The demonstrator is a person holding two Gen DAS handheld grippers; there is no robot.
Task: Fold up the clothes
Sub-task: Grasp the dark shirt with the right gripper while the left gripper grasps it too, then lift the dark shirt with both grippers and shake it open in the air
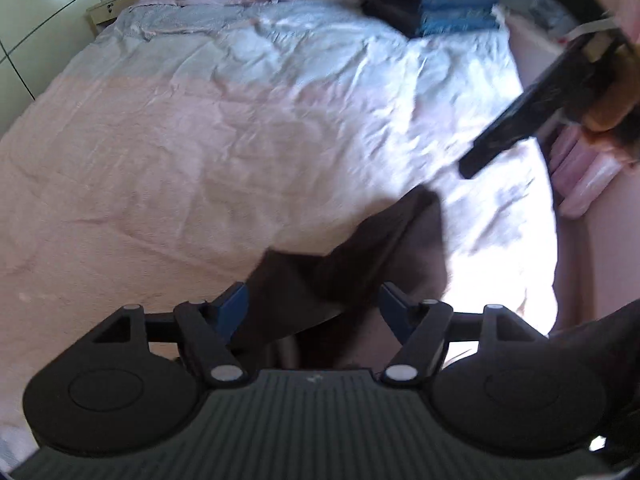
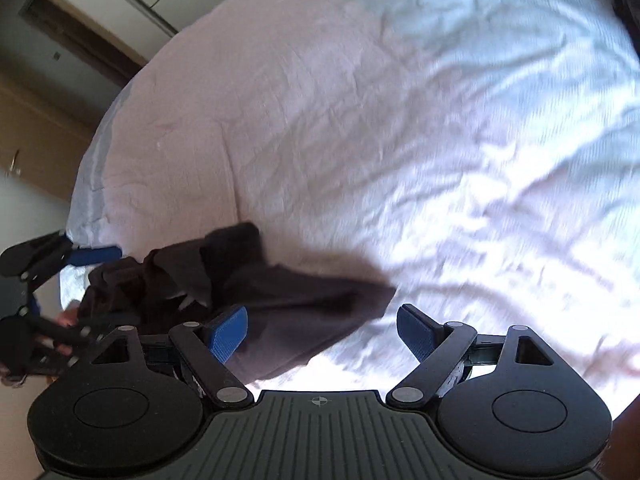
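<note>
The left gripper [image 1: 312, 304] has its blue-padded jaws spread wide; the crumpled dark brown cloth garment [image 1: 352, 264] lies between and beyond them, brushing past the left pad, with no pad visibly pressing on it, so it reads as released. The right gripper [image 2: 322, 330] also stands with jaws parted, and the same garment [image 2: 256, 284] overlaps its left pad and spills away toward ten o'clock, while the right pad hangs over the bare, wrinkled pale pink bed sheet [image 2: 400, 120].

The garment rests in a heap on the sheet at the near edge of the bed. In the left wrist view its long axis runs from about seven o'clock up to one o'clock; in the right wrist view it runs roughly nine to three. The left gripper looks nearer to its bulk, the right nearer to its tapered end at three o'clock.

Both frames are blurred. Whether the garment is a shirt or trousers is unclear, and its hems and corners are lost in the folds. A stack of folded dark and blue clothes [image 1: 436, 0] sits at one o'clock, cut by the frame edge.
</note>
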